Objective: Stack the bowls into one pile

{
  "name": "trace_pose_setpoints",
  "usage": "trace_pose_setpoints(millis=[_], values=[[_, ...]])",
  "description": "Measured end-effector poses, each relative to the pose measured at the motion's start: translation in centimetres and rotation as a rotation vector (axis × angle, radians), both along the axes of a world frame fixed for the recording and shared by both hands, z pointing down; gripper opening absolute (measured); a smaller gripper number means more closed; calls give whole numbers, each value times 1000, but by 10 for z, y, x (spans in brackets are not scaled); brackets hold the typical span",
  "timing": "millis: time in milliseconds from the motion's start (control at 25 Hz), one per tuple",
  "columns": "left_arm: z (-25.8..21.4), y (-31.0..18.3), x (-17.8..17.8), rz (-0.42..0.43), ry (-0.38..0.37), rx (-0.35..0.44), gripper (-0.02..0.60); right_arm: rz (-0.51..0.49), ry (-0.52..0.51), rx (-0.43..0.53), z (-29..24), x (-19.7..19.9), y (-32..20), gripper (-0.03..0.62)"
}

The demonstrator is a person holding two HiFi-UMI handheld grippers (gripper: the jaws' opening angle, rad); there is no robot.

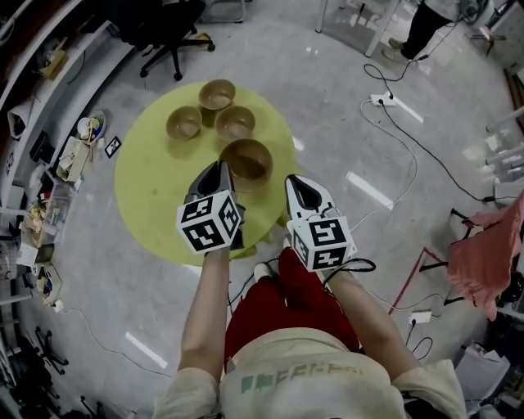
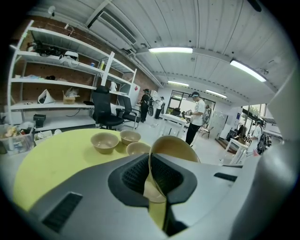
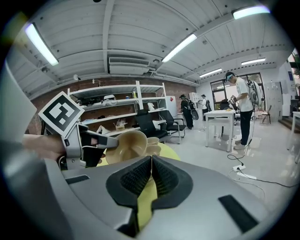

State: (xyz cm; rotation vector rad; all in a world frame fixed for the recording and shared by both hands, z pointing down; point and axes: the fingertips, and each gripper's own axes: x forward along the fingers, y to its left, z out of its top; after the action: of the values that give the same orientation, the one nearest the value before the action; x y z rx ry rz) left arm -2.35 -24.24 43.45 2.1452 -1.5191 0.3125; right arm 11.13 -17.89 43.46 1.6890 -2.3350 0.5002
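Note:
Three tan bowls (image 1: pixel 217 94), (image 1: pixel 184 123), (image 1: pixel 235 123) sit close together on the far half of the round yellow-green table (image 1: pixel 147 188). A fourth tan bowl (image 1: pixel 246 162) is held tilted above the table, nearer to me. My left gripper (image 1: pixel 221 169) is shut on its near rim, and the left gripper view shows the rim (image 2: pixel 161 145) pinched between the pads. My right gripper (image 1: pixel 296 184) hangs just right of that bowl at the table's near edge. It is shut (image 3: pixel 151 171) with nothing in it. The right gripper view shows the held bowl (image 3: pixel 126 145) to the left.
A black office chair (image 1: pixel 168 33) stands beyond the table. Cluttered shelves (image 1: pixel 49 155) run along the left wall. Cables and a power strip (image 1: pixel 385 100) lie on the floor to the right. A person (image 1: pixel 426 24) stands far right, and a red cloth (image 1: pixel 483 254) hangs at the right.

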Motion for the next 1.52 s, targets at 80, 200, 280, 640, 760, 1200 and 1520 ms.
trace_pose_setpoints(millis=[80,200,280,640,760,1200,1520], values=[[5,-6,3,-12,-1,-11,35,-11,-1,-7,4,4,-6,37],[14,-12,8,-24,-5,-26,35,-18,-7,-19,13,11,-14,37],[20,-14,11,-30,-10,-39,35,-22,-11,-28,18,15,-17,37],[44,-23,15,-59,-23,-87,35,-60,-22,-59,33,16,-34,37],[51,-25,13,-66,-29,-99,35,-71,-19,-67,38,14,-38,37],[75,-34,9,-79,-64,-135,35,-96,-13,-113,57,9,-52,37],[91,-42,11,-65,-92,-162,35,-103,-12,-143,67,7,-62,37]])
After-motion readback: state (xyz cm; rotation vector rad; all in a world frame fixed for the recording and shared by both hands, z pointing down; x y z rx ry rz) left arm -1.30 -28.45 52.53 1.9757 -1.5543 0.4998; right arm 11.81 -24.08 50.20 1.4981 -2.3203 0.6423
